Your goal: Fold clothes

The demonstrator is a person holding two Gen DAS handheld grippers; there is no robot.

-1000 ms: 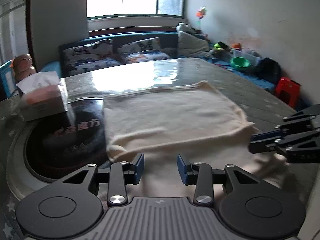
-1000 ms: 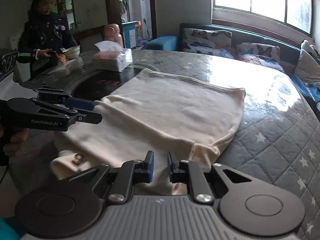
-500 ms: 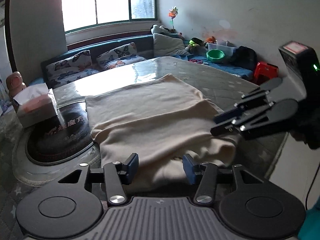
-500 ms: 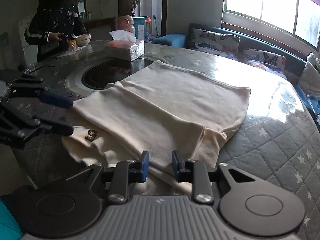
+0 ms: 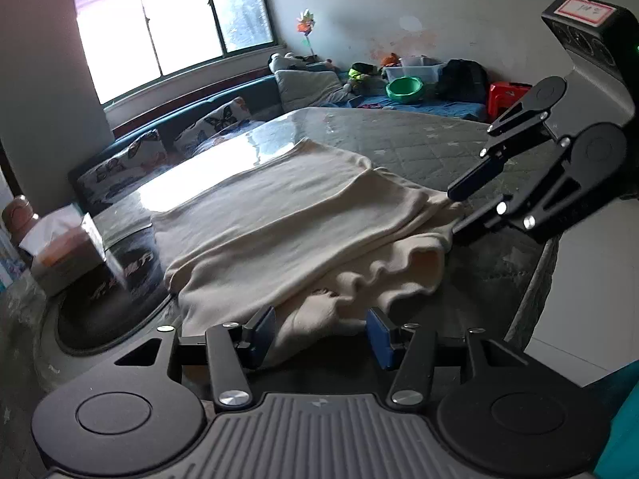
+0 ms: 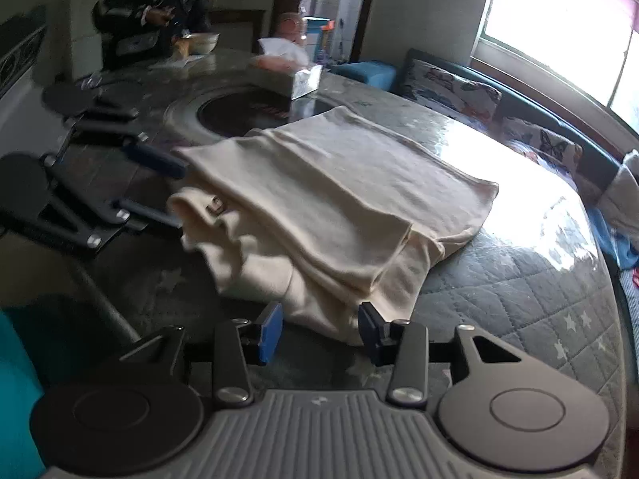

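Note:
A cream garment [image 5: 287,215] lies partly folded on the round table, its near end bunched in ripples toward the table's edge. It also shows in the right wrist view [image 6: 331,199], with a small tag at its left corner. My left gripper [image 5: 321,333] is open, its jaws on either side of the garment's near hem. My right gripper [image 6: 319,331] is open at the garment's near right corner. Each gripper shows in the other's view: the right one [image 5: 455,209] and the left one [image 6: 171,191], both open at the cloth's corners.
A tissue box [image 5: 64,247] stands by the dark glass inset [image 5: 108,291] of the table. The quilted table cover [image 6: 519,299] stretches to the right. A sofa with cushions [image 5: 179,139] runs under the window. A person [image 6: 151,12] stands beyond the table.
Both grippers have opened wider and drawn back toward the table's near edge. The garment's near end has bunched up and now lies folded over itself.

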